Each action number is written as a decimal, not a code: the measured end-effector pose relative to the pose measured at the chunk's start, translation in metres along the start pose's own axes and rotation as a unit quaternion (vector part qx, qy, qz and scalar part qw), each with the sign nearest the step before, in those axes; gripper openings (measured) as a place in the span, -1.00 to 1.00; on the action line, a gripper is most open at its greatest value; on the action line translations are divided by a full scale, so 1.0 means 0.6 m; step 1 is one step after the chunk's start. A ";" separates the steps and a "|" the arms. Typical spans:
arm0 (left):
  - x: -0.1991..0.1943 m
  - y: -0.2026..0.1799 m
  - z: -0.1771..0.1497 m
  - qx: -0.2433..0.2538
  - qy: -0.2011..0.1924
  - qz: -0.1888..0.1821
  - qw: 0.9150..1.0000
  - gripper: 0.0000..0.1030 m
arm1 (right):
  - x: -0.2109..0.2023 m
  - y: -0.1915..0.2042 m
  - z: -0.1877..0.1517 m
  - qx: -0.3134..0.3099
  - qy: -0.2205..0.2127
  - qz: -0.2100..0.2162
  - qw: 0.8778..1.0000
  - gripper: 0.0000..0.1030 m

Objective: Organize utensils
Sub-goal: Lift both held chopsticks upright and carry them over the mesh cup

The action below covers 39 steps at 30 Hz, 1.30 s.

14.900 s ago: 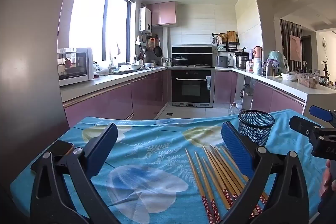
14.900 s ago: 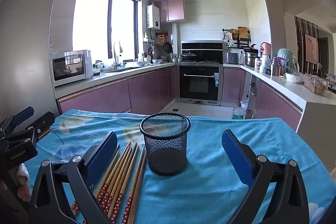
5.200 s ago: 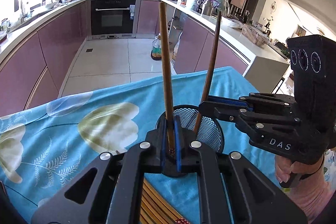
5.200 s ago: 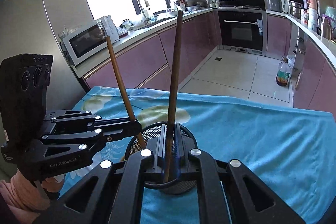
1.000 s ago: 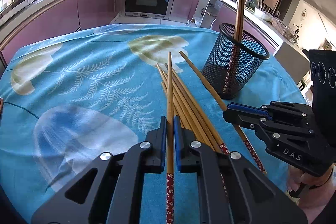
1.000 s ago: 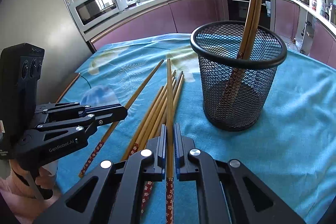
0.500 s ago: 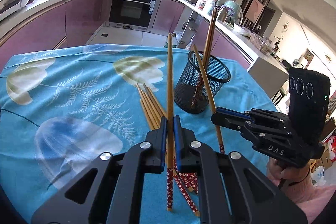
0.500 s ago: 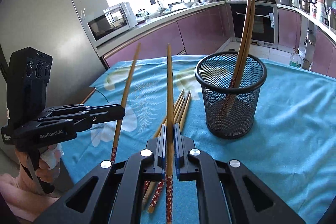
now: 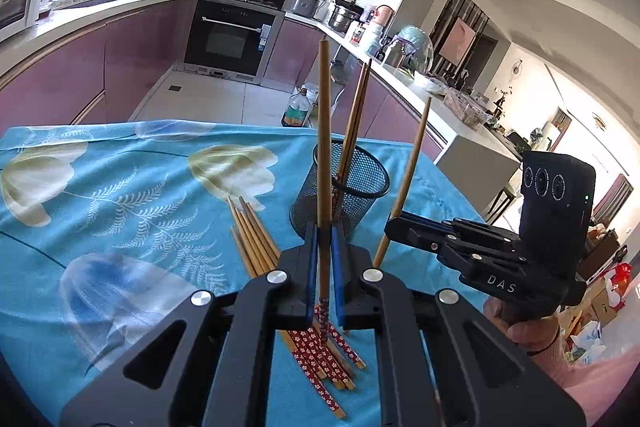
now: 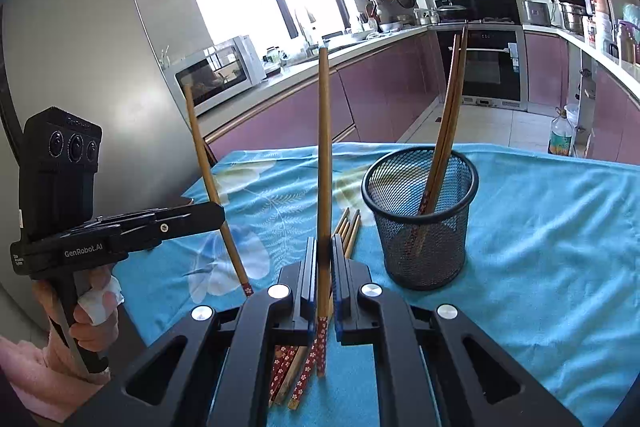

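Brown chopsticks point(image 9: 256, 247) with red floral ends, black mesh holder point(image 10: 422, 227), turquoise tablecloth point(image 10: 560, 247).

two chopsticks point(image 10: 448, 131) lean across the mesh cup point(image 10: 424, 223), its mouth seemingly half open; loose chopsticks point(image 9: 256, 247) crowd the tabletop point(image 10: 560, 227) beside it.

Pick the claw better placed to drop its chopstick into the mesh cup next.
Right, probably. Each claw grips an upright chopstick, but the mesh cup sits nearer the right claw; the left claw is lined up yet farther back.
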State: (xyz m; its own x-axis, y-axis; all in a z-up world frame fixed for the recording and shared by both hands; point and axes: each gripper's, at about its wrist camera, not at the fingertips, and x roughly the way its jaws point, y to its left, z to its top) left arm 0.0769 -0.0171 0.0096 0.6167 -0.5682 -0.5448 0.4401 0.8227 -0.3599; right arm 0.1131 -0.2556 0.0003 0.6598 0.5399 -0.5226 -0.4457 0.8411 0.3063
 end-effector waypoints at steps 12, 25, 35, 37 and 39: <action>0.009 -0.037 0.082 0.026 -0.046 -0.003 0.999 -0.86 | -0.047 -0.018 0.066 -0.013 -0.057 -0.015 0.998 -0.89; 0.007 -0.081 0.174 0.057 -0.097 0.004 0.994 -0.86 | -0.082 -0.040 0.131 -0.027 -0.105 -0.036 0.993 -0.89; 0.070 -0.090 0.190 0.079 -0.070 0.035 0.994 -0.86 | -0.053 -0.060 0.142 -0.031 -0.091 -0.058 0.994 -0.89; 0.089 -0.087 0.183 0.084 -0.051 0.037 0.994 -0.86 | -0.037 -0.067 0.136 -0.027 -0.075 -0.062 0.995 -0.89; 0.111 -0.083 0.173 0.090 -0.029 0.040 0.995 -0.86 | -0.020 -0.076 0.129 -0.021 -0.055 -0.062 0.996 -0.89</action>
State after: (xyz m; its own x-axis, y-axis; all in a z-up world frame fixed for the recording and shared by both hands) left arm 0.1640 -0.0977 0.0700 0.6893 -0.5047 -0.5197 0.4936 0.8523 -0.1730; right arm 0.1722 -0.2982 0.0543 0.7732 0.4333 -0.4631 -0.3790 0.9011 0.2106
